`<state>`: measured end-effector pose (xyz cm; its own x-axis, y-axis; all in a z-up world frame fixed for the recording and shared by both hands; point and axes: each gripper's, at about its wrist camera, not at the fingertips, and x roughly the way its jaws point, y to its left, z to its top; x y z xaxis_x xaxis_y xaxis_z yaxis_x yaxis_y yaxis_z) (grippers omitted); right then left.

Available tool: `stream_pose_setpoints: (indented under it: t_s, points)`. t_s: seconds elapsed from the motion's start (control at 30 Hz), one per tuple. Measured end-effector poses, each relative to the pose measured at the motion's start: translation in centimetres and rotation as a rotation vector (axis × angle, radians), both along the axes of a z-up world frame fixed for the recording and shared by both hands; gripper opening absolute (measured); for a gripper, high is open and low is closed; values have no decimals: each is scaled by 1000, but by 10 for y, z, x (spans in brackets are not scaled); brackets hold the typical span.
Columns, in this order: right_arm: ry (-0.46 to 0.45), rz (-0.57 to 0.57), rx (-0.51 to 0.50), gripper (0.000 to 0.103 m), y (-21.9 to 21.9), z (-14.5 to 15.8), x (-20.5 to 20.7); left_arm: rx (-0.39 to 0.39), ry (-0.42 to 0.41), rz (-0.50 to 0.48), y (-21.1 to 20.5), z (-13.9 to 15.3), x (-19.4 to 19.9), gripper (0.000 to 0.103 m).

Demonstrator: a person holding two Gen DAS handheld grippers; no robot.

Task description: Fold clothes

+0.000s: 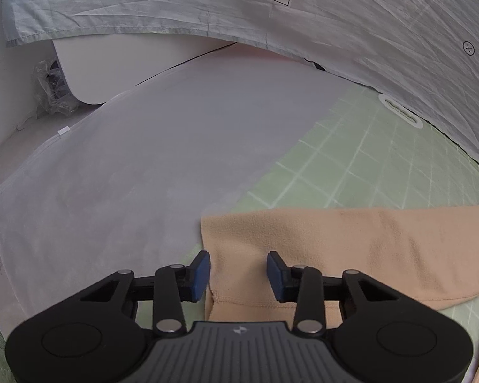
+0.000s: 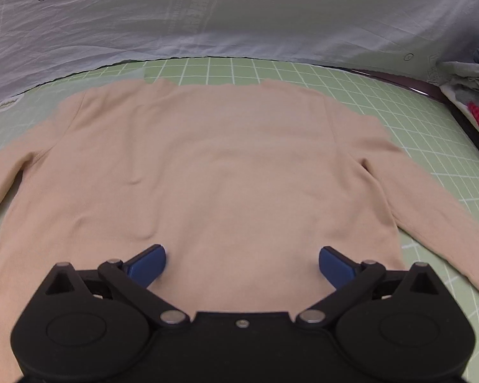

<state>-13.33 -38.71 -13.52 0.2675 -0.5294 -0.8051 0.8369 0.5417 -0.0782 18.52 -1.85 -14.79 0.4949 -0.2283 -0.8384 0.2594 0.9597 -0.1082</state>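
peach top (image 2: 207, 166) flat on green mat (image 2: 415, 102), sleeves out. left tool (image 1: 238, 274) part-open straddling sleeve cuff, not pinching; right tool (image 2: 242, 266) wide apart over hem. pinch cuff fully before folding inward.

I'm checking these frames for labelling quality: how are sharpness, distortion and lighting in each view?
Left wrist view: strong fisheye bend, dark corners, soft flat light; peach sleeve sharp, white cloth hazy. Right wrist view: grid mat lines curve, peach top slightly soft, no glare.
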Motion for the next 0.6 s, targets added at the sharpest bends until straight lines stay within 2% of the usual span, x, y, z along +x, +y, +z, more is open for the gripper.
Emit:
stream_pose_setpoints:
  t_s: [0.1,0.17,0.2,0.23,0.37,0.4,0.47,0.53,0.6]
  points:
    - [-9,-55,29,103,10,-1,-25,-41,-4,-22,-1,3,-6,45]
    - [-20,-82,45,103,13,-2,-36,-72,1,-35,-3,5,-10,56]
    - [-25,-92,51,103,14,-2,-40,-81,3,-42,-4,6,-12,65]
    - [-30,-101,57,103,15,-3,-44,-73,2,-49,-7,5,-14,68]
    - [-44,-113,70,103,14,-5,-47,-27,-6,-90,-22,2,-22,68]
    - [-43,-109,69,103,14,-5,-47,-12,-10,-103,-26,1,-24,65]
    - [-43,-103,68,103,14,-5,-46,23,-21,-127,-34,-2,-29,53]
    - [-47,-99,67,103,14,-6,-47,59,-40,-153,-43,-1,-33,25]
    - [-53,-96,65,103,14,-7,-49,64,-36,-170,-50,1,-34,6]
